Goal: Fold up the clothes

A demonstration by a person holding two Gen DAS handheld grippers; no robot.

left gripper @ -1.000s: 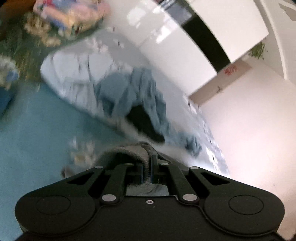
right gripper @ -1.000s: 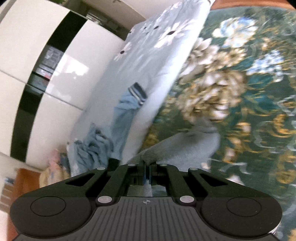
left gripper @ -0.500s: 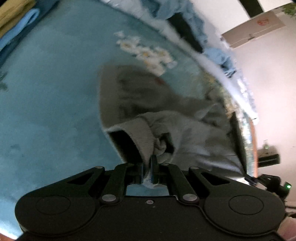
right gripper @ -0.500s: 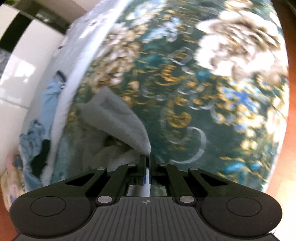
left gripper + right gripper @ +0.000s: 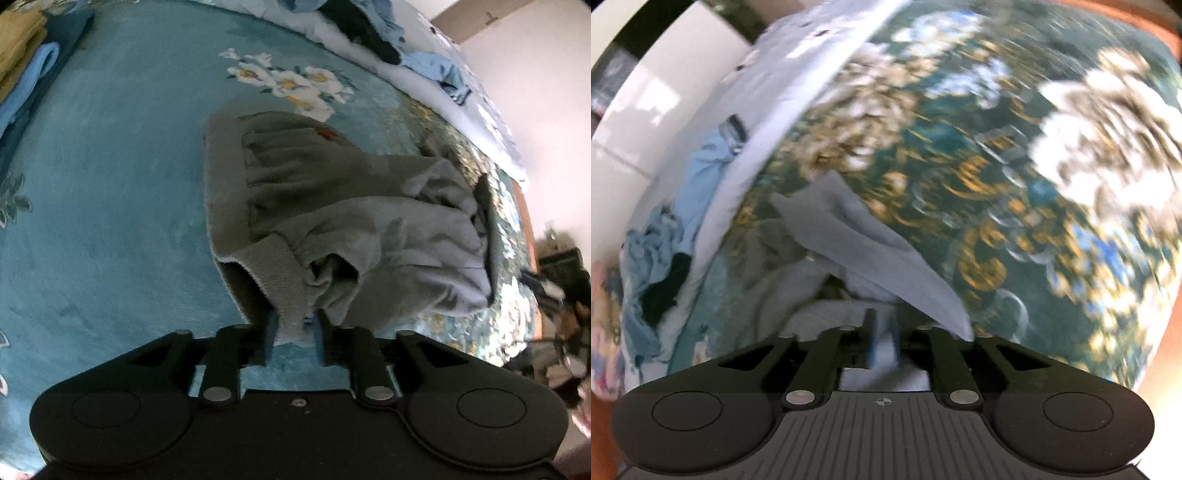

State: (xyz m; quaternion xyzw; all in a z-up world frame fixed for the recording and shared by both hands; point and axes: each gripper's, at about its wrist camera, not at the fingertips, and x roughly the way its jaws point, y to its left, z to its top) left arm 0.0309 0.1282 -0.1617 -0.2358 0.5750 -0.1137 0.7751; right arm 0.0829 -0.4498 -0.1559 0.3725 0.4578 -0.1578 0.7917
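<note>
Since half a second ago the left gripper (image 5: 293, 325) has parted its fingers: they were pinched tight on the ribbed edge of the grey garment (image 5: 332, 206) and now stand apart, with that ribbed band (image 5: 280, 280) lying loosely in the gap between them, no longer squeezed. The garment has settled lower and flatter on the teal floral blanket (image 5: 110, 192), spread in crumpled folds from the middle of the left wrist view toward its right side.

At the far left of that view lies a stack of folded cloth, yellow and light blue (image 5: 26, 74). Beyond the garment, along the top, a pale sheet (image 5: 369, 51) carries a heap of blue and dark clothes (image 5: 373, 26).

In the blurred right wrist view, the right gripper (image 5: 882, 347) has its fingers close together with grey cloth (image 5: 871, 254) between them; whether they clamp it firmly I cannot tell. A flap of it reaches away up to the left over the blanket's darker gold-and-white flowered part (image 5: 1015, 184).
</note>
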